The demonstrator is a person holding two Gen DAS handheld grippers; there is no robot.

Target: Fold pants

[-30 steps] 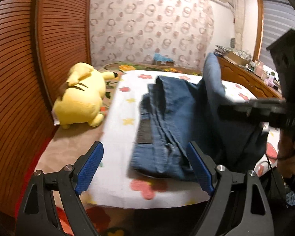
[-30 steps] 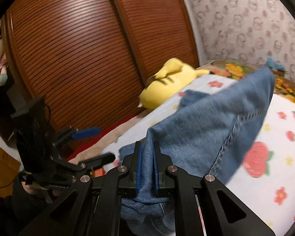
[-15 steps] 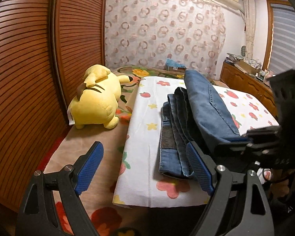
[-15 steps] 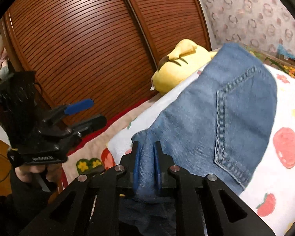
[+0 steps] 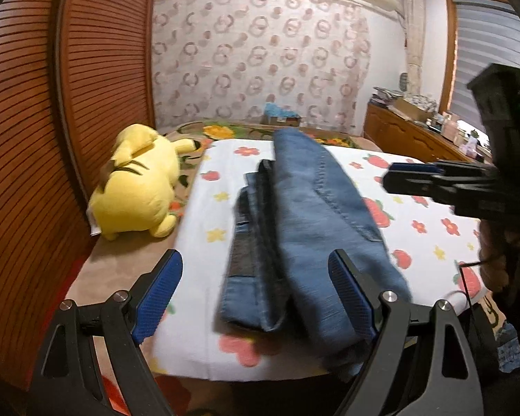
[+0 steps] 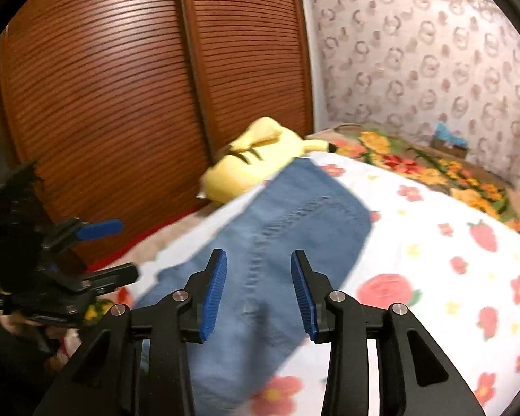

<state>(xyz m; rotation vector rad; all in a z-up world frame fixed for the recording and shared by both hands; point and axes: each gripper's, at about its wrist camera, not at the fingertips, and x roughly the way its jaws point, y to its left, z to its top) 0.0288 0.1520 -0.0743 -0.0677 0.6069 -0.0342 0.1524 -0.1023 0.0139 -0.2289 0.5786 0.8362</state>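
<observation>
Right tool [image 6: 259, 289] is opening, pads clear of the folded pants [image 6: 277, 242] lying just beyond; left tool [image 5: 256, 294] gapes empty

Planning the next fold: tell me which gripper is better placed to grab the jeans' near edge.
Left, probably. The left gripper is wide open, straddling the near end of the folded jeans. The right gripper is opening, its pads off the denim, hovering over the top layer.
</observation>
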